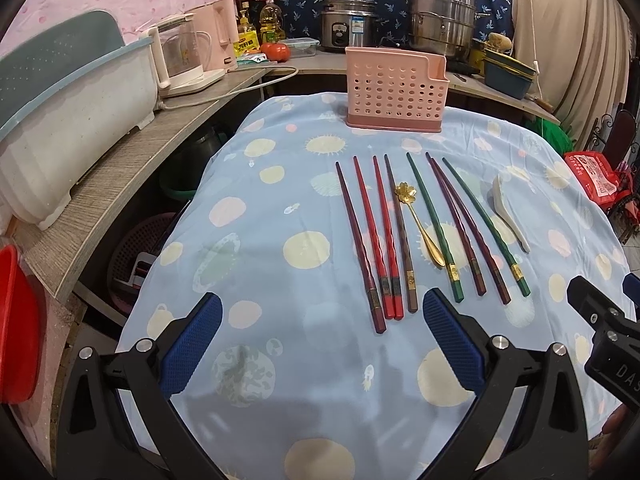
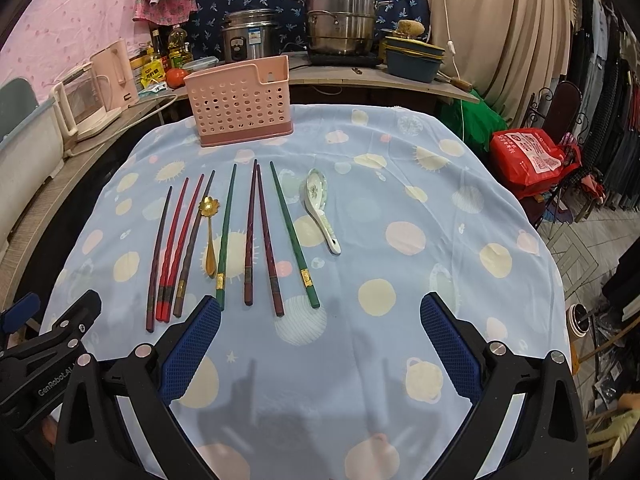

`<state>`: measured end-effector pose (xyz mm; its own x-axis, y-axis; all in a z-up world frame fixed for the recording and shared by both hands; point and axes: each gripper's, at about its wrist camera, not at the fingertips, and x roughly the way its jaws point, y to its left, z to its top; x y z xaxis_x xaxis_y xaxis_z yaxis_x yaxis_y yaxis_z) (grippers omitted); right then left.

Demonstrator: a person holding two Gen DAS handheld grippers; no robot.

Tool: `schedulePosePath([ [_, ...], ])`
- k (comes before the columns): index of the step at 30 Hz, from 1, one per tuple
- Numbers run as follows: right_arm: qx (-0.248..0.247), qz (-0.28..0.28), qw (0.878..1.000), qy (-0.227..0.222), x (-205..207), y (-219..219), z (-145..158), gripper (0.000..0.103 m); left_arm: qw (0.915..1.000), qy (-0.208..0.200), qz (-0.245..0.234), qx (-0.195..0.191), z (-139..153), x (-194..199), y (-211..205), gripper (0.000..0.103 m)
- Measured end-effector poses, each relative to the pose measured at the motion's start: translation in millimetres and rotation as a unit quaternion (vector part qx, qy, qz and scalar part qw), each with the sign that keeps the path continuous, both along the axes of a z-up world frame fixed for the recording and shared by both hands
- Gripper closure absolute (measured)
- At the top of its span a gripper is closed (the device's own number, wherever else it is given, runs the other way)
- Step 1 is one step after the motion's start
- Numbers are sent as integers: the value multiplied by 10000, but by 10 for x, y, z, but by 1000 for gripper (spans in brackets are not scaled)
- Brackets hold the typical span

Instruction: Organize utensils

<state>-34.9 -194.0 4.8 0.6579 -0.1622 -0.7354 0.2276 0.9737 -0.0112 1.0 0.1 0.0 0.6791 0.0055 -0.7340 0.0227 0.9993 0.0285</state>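
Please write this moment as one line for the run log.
phase: start | left gripper: open, empty | right gripper: open, empty | chopsticks, gold spoon, white spoon: flat on cloth | pink holder: upright behind them

Left gripper (image 1: 322, 312), right gripper (image 2: 320, 312): agape

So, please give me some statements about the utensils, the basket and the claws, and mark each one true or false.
1. The pink basket already holds chopsticks. False: no utensil shows in it; all lie on the cloth.
2. The gold spoon lies among the chopsticks. True.
3. The left claw grips a red chopstick. False: it is open and holds nothing.
4. The white spoon lies to the right of all the chopsticks. True.
5. The right claw is open. True.
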Motion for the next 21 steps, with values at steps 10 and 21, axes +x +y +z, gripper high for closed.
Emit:
schedulePosePath([
  [10, -2, 6, 10000, 8, 6, 5, -5, 7, 10000, 27, -13, 9, -13, 14, 11, 7],
  [21, 2, -5, 10000, 29, 18, 6, -28, 7, 10000, 76, 24, -32, -20, 49, 44, 7],
])
